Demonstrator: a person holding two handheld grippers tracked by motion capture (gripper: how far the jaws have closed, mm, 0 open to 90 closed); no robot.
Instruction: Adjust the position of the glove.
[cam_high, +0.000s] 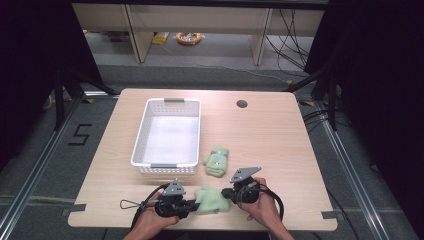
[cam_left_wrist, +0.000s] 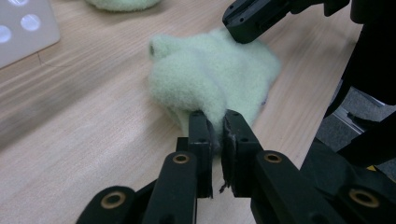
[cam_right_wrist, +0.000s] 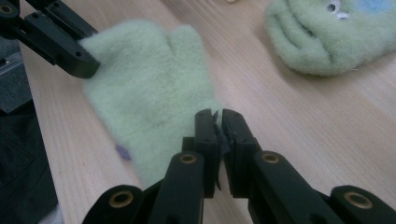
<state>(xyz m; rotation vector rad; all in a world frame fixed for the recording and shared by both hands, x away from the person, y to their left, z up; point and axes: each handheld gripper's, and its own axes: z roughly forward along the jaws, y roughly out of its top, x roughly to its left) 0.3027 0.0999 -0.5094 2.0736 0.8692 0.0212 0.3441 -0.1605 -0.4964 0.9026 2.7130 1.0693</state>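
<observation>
Pale green fleece makes up the mitten (cam_high: 211, 199), which lies at the near edge of the table (cam_high: 270, 135), stretched between the two grippers. The left gripper (cam_left_wrist: 215, 122) has its jaws pinched narrow on one edge of the fabric; the right gripper (cam_right_wrist: 218, 122) grips the opposite edge the same way. It looks light, soft and floppy, so it will likely sag and fold wherever it is unsupported; the edges or cuff seem the best places to take hold, as thin fabric fits between the jaws. A second mitten (cam_high: 217, 161) with a face lies just beyond, right of the white basket (cam_high: 168, 165). In the left gripper view the held mitten bunches up, hiding its shape and underside; a small purple mark near its edge is too blurred to identify.
</observation>
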